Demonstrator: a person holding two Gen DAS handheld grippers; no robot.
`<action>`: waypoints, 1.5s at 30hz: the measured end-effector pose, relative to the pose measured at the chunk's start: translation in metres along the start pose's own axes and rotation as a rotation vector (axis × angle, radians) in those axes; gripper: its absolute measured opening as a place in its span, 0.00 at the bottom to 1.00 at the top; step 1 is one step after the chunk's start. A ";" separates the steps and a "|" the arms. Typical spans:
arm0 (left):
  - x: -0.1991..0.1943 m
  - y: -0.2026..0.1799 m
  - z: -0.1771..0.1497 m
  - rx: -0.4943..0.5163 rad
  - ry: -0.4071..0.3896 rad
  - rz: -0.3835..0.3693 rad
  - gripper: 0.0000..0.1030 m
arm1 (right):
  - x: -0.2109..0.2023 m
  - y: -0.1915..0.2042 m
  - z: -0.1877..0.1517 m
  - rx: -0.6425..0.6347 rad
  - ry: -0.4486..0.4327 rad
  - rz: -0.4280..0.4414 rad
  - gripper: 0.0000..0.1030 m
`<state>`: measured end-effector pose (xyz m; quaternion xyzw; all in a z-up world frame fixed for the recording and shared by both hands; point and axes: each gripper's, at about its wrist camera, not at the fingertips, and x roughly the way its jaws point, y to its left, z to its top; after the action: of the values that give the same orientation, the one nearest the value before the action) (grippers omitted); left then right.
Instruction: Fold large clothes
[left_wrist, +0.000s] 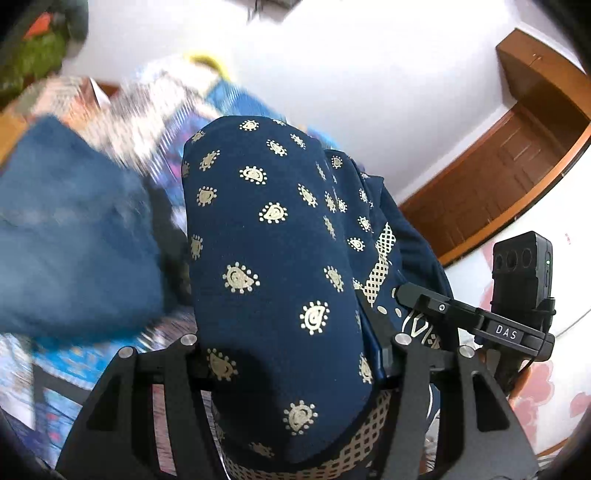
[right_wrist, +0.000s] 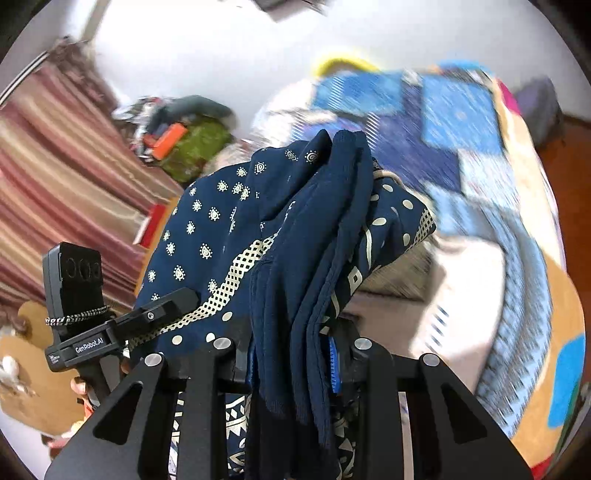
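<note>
A navy garment with cream paisley print and a lattice border (left_wrist: 273, 236) drapes over my left gripper (left_wrist: 291, 354), which is shut on its folded layers and held up off the bed. The same garment (right_wrist: 295, 236) hangs bunched over my right gripper (right_wrist: 291, 354), which is shut on several layers of it. The cloth hides the fingertips in both views. The right gripper's body (left_wrist: 524, 295) shows in the left wrist view just right of the cloth. The left gripper's body (right_wrist: 85, 302) shows in the right wrist view just left of it.
A bed with a blue patchwork quilt (right_wrist: 461, 118) lies beyond, blurred. A blue folded cloth (left_wrist: 70, 236) sits at left. A pile of clothes (right_wrist: 184, 136) lies by a striped curtain (right_wrist: 55, 184). A wooden door (left_wrist: 517, 162) is at right.
</note>
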<state>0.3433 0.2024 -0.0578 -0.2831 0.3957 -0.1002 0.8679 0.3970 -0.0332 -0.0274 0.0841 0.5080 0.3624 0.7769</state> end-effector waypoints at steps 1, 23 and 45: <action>-0.015 0.004 0.006 0.008 -0.026 0.013 0.56 | 0.002 0.010 0.004 -0.016 -0.011 0.007 0.25; -0.050 0.173 0.091 -0.084 -0.102 0.289 0.56 | 0.188 0.117 0.079 -0.116 0.040 0.114 0.25; -0.055 0.176 0.006 -0.066 -0.051 0.474 0.84 | 0.218 0.077 0.022 -0.158 0.165 -0.094 0.53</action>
<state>0.3021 0.3706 -0.1205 -0.2133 0.4321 0.1263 0.8671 0.4268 0.1690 -0.1371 -0.0313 0.5435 0.3702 0.7527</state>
